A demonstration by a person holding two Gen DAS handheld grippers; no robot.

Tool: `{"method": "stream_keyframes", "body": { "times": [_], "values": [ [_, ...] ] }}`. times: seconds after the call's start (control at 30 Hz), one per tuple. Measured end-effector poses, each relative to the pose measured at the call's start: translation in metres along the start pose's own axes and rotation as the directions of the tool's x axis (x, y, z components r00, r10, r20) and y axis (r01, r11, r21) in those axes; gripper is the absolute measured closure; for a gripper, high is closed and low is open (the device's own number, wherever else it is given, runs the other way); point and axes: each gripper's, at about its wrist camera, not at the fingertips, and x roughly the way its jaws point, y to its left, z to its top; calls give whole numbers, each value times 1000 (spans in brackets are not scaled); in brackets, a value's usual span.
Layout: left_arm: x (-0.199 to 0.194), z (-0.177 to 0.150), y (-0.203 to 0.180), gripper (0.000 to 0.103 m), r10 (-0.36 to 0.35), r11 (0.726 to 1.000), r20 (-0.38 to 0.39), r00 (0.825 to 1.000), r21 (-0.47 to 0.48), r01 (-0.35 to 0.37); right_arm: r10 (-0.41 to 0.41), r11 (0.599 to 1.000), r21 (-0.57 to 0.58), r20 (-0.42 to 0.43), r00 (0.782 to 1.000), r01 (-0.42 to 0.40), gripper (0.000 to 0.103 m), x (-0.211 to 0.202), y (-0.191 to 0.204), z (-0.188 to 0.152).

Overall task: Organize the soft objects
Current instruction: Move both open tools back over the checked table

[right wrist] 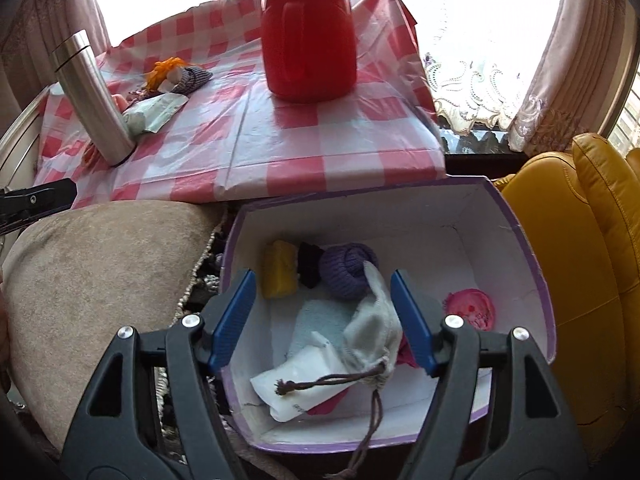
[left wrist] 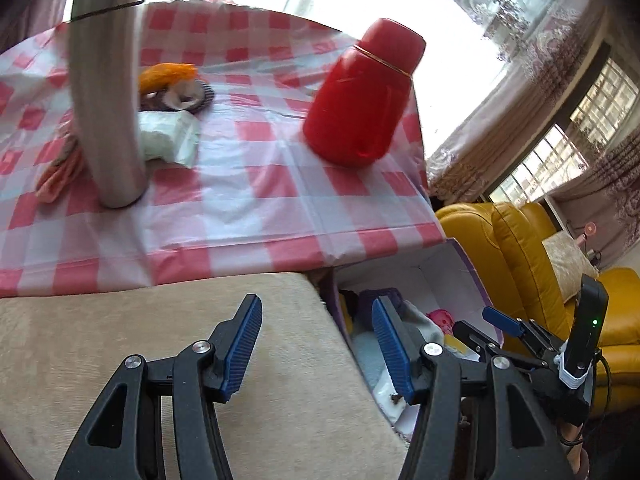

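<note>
Both the left gripper (left wrist: 316,344) and right gripper (right wrist: 322,316) are spread and empty, and the soft pile (left wrist: 172,92) lies far across the table (left wrist: 248,184), nearer the left one.

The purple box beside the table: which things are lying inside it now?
Inside the purple box lie a yellow piece, a purple knit roll, a grey drawstring pouch, a pink round thing and a white packet. What is under them is covered.

no readable text, label or number shows anywhere.
</note>
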Motion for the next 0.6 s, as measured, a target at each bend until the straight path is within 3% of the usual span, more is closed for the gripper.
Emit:
{"method": "stream_keyframes", "body": {
  "times": [0.27,0.6],
  "values": [
    [-34,4,79,45,82,985,70,994,-159,-70,72,992,-100,2,997,-72,28,11,56,23],
    [-48,15,146,45,166,954,102,981,-270,-133,162,959,-233,-11,987,-160,26,44,115,57]
  ]
}}
